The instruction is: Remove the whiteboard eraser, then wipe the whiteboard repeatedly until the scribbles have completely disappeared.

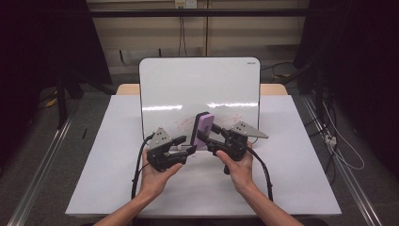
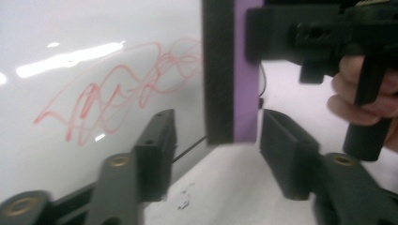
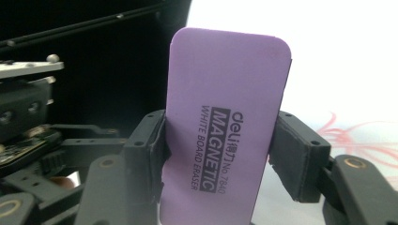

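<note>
**Eraser in my right gripper, left jaws apart**

My right gripper was clamped on the purple magnetic whiteboard eraser, its two pads pressed against the long edges, the eraser standing upright in front of the whiteboard. My left gripper had its jaws apart, with the eraser's lower end just beyond them and untouched. Red scribbles marked the board beside it.

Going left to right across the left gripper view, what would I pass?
Red marker scribble on the glossy whiteboard → upright purple-and-black eraser → the other hand's black tongs → fingers gripping their handle.
</note>
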The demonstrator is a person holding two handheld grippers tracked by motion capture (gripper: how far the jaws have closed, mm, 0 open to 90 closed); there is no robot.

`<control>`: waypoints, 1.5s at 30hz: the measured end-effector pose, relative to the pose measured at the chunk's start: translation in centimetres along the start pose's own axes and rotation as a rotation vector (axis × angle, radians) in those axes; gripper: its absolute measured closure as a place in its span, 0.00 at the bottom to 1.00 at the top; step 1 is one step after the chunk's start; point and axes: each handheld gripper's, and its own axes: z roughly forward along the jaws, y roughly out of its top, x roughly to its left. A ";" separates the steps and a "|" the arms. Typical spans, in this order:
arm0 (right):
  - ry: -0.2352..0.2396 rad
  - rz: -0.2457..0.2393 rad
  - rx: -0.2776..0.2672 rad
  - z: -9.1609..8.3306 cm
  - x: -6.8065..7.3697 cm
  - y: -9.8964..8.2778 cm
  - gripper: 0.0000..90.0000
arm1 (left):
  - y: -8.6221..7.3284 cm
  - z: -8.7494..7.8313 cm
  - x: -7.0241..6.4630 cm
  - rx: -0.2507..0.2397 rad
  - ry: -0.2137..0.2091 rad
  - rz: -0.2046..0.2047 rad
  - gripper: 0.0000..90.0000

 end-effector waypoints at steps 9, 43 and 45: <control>-0.061 -0.023 0.021 -1.3 -1.1 0.2 0.45 | -0.4 -0.8 0.8 0.066 0.093 0.013 0.13; -0.292 -0.175 0.156 -5.5 -4.2 1.0 0.46 | -4.5 -7.4 4.0 0.116 0.232 -0.036 0.05; -0.318 -0.201 0.176 -5.6 -4.3 1.3 0.46 | -4.7 -7.6 3.9 0.127 0.243 -0.036 0.05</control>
